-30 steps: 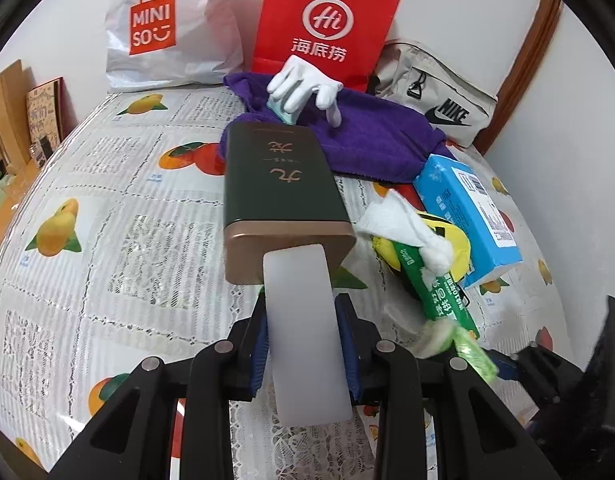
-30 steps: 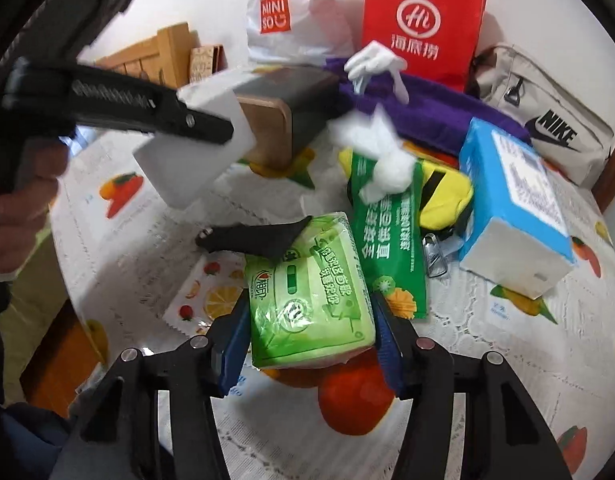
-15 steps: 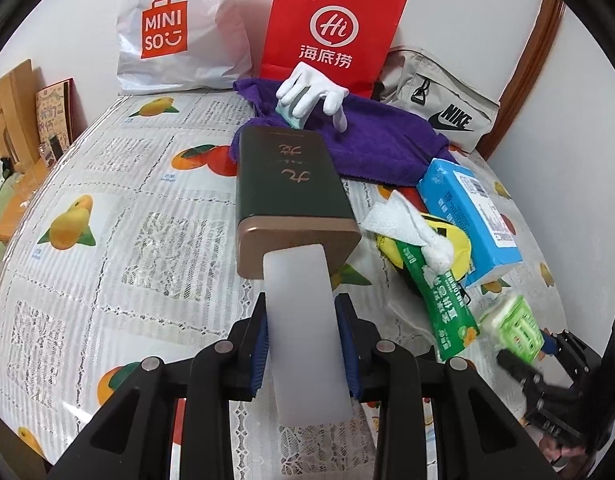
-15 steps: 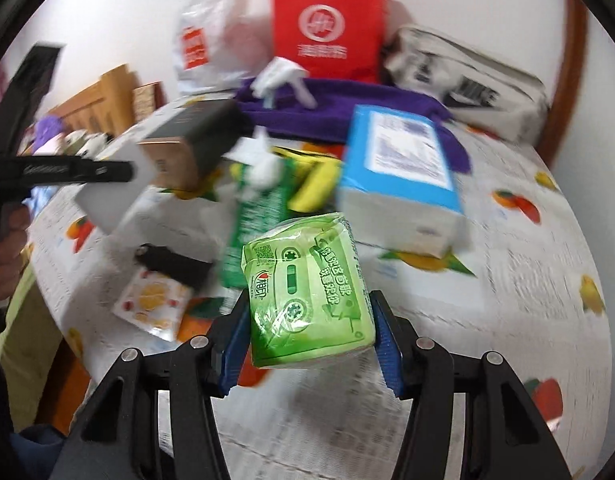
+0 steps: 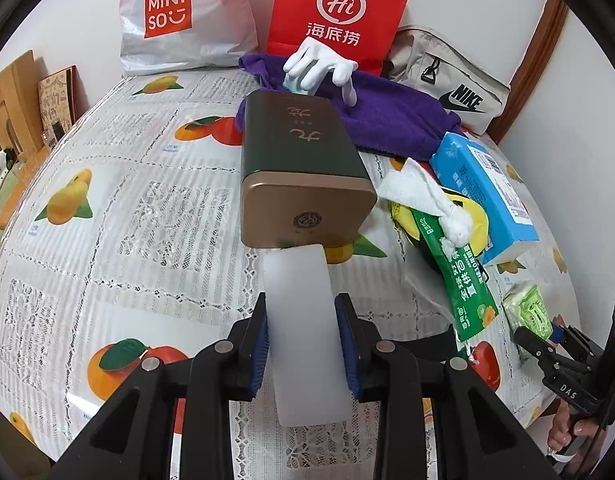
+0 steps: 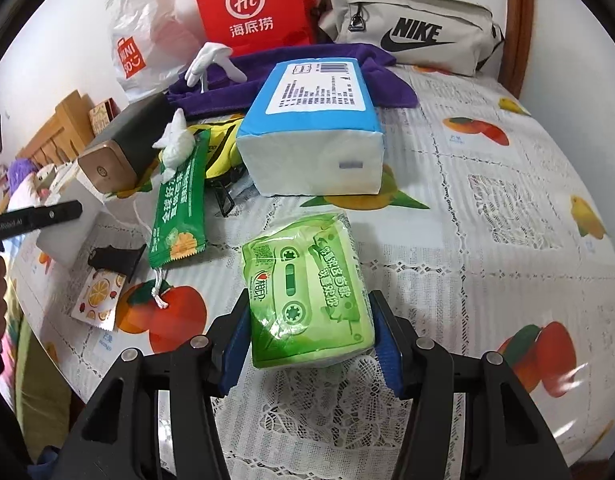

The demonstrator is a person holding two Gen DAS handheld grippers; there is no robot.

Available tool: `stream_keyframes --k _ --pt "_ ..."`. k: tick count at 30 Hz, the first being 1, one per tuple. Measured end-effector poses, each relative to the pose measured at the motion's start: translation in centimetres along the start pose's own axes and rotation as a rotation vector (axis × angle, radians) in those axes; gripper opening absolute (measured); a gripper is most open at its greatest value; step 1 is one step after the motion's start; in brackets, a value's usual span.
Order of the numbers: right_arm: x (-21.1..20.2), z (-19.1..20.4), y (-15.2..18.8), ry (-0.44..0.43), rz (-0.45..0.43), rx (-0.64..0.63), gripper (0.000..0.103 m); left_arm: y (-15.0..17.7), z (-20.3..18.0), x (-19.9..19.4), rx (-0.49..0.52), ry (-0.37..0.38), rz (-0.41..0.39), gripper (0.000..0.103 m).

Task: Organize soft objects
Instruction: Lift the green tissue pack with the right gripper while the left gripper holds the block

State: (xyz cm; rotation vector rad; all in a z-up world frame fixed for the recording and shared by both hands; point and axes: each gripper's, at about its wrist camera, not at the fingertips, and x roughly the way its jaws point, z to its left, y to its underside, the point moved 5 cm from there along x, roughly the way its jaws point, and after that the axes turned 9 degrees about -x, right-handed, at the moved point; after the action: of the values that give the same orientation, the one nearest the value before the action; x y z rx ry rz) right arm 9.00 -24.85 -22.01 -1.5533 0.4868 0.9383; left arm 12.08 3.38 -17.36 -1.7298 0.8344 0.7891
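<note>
My left gripper (image 5: 301, 344) is shut on a white sponge block (image 5: 305, 336), held just in front of a dark green and gold tin (image 5: 303, 168). In the right wrist view my right gripper (image 6: 309, 336) is shut on a green tissue pack (image 6: 307, 292), low over the tablecloth and in front of a blue tissue box (image 6: 313, 128). That pack (image 5: 527, 310) also shows at the right edge of the left wrist view. A crumpled white tissue (image 5: 431, 200), a white glove (image 5: 319, 66) and a purple towel (image 5: 387, 120) lie behind.
A green snack sachet (image 6: 179, 204), a yellow pouch (image 6: 221, 148) and a fruit-print sachet (image 6: 97, 298) lie left of the pack. A red paper bag (image 6: 255, 4), a white Miniso bag (image 5: 179, 16) and a Nike pouch (image 6: 411, 28) line the wall. The fruit-print tablecloth (image 6: 507, 240) stretches right.
My right gripper has carried the green tissue pack to the right, away from the green sachet, and rolled level. The left gripper has stayed by the tin with the sponge.
</note>
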Motion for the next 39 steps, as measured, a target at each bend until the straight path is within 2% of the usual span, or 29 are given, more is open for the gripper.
stream_keyframes --k 8,18,27,39 --pt "-2.1 -0.5 -1.9 -0.042 -0.067 0.021 0.055 -1.5 -0.4 -1.7 -0.007 0.012 -0.023 0.03" --pt "-5.2 -0.4 -6.7 -0.092 -0.177 -0.019 0.055 -4.8 -2.8 -4.0 0.024 0.02 -0.08 0.03" --pt "-5.5 -2.3 -11.0 -0.057 -0.203 -0.013 0.055 -8.5 -3.7 -4.2 0.014 0.013 -0.106 0.03" --pt "-4.5 -3.2 -16.6 -0.069 -0.227 -0.035 0.055 -13.0 -4.1 -3.0 -0.017 0.008 -0.122 0.03"
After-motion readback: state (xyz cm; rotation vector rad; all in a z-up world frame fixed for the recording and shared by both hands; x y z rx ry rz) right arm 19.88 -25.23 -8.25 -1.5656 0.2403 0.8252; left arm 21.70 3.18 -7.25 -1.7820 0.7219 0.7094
